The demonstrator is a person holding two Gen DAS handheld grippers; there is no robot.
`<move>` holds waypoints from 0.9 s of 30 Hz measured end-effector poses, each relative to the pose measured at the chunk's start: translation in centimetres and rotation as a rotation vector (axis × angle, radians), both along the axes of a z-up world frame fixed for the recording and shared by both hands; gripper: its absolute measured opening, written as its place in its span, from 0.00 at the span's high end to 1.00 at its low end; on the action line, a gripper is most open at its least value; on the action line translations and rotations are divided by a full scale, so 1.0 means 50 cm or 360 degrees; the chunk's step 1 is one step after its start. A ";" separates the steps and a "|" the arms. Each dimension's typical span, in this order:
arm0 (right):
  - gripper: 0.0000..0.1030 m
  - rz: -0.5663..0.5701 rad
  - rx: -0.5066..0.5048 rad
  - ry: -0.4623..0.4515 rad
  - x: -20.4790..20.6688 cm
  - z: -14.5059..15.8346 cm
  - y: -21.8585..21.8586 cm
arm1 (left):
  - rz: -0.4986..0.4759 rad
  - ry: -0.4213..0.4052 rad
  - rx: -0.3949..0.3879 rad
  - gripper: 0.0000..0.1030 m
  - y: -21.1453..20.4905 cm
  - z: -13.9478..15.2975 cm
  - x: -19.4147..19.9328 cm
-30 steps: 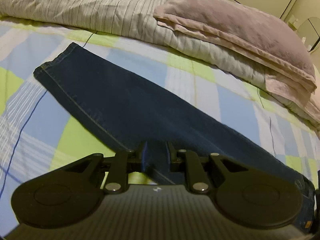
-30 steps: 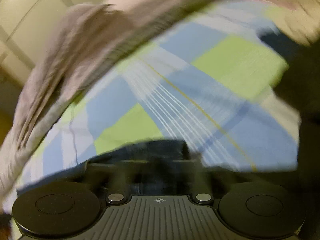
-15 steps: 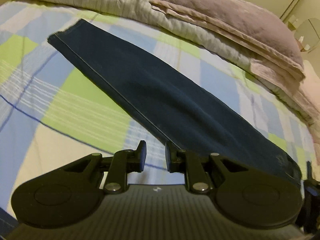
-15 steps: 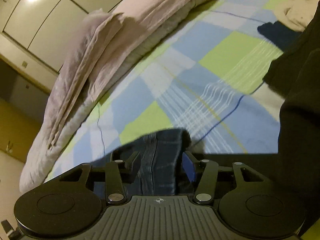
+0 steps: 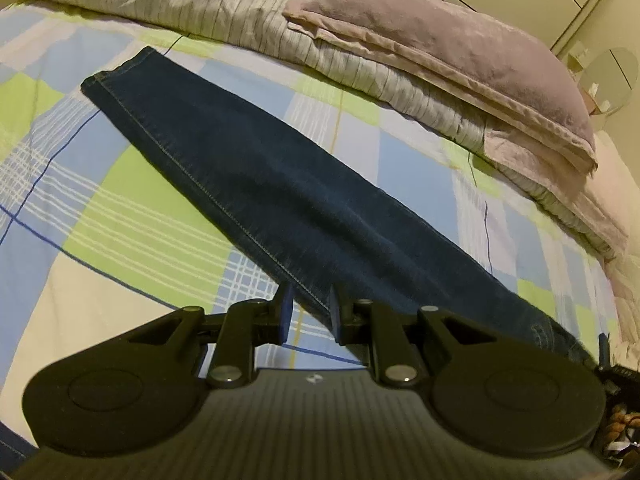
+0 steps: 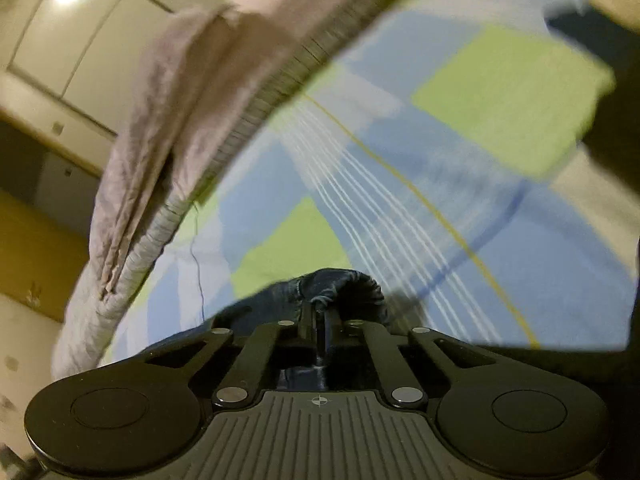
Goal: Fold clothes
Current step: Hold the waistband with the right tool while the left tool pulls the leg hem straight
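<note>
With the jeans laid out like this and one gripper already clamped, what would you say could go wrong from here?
1. The right gripper pinches only a small bunch of the jeans; a hard pull might slip it free.
2. The left gripper is open and straddles just the stitched side seam, so closing may catch one layer only and skew the fold.
3. The leg lies diagonally on the checked bedsheet, its hem near the striped duvet, which could snag it.

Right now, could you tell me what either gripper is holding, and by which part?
The right gripper is shut on a bunched end of the dark blue denim jeans; which end cannot be told. The left gripper is open, holding nothing.
</note>
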State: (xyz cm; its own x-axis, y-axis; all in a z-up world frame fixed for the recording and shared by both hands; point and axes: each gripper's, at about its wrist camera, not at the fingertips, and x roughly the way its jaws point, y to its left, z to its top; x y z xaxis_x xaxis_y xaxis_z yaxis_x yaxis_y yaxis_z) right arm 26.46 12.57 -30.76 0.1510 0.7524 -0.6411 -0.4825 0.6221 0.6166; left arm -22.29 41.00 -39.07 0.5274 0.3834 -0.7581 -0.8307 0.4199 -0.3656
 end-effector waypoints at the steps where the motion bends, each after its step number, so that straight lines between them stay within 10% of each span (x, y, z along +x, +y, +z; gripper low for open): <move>1: 1.00 0.0007 0.0004 -0.0066 -0.007 0.015 0.001 | 0.0000 -0.0001 0.0000 0.86 0.001 0.001 0.002; 7: 0.94 -0.0040 -0.0226 -0.0103 0.009 -0.029 0.030 | -0.0014 0.0009 -0.0016 0.86 0.004 -0.003 0.010; 11: 0.61 -0.0057 -0.0086 -0.0041 -0.025 0.020 -0.023 | -0.0038 0.0025 -0.0021 0.86 -0.007 -0.006 0.001; 17: 0.62 0.0279 -0.0101 0.0181 -0.131 0.057 -0.120 | 0.0014 0.0001 -0.0106 0.86 -0.019 -0.018 -0.028; 25: 0.62 0.0284 -0.0097 0.0303 -0.135 -0.008 -0.141 | -0.0011 0.0068 -0.0157 0.86 -0.041 -0.026 -0.043; 26: 0.64 0.0298 -0.0124 0.0278 -0.137 -0.007 -0.130 | -0.0011 0.0066 -0.0159 0.86 -0.045 -0.026 -0.044; 27: 0.92 0.0298 -0.0162 0.0247 -0.138 -0.005 -0.120 | -0.0011 0.0061 -0.0159 0.86 -0.049 -0.025 -0.044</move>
